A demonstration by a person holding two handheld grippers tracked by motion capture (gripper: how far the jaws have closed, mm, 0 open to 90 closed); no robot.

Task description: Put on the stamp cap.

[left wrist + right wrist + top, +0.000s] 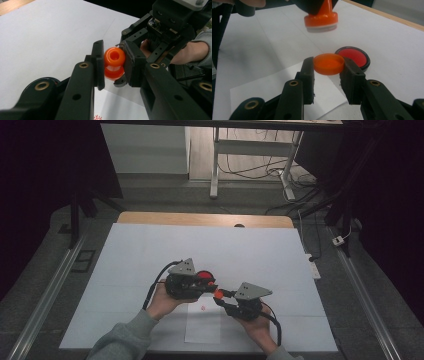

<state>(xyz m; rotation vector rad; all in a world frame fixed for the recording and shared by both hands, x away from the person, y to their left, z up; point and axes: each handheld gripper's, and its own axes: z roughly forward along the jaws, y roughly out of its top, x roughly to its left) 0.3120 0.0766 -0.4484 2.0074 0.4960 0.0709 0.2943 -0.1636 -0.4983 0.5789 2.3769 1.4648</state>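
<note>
I've got both hands raised mid-table: left gripper (113, 62) clamps the orange stamp (114, 63), right gripper (328, 68) grips its orange cap (328, 64), over paper (274, 82) on white table (150, 250); dark room.

high view looks down from above; both tongs views sit close, facing inward.

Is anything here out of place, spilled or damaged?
Nothing stands out. The left gripper holds the orange stamp, the right gripper holds its cap. The red ink pad lies open and flat on the table, and the paper is flat with one red mark.
</note>
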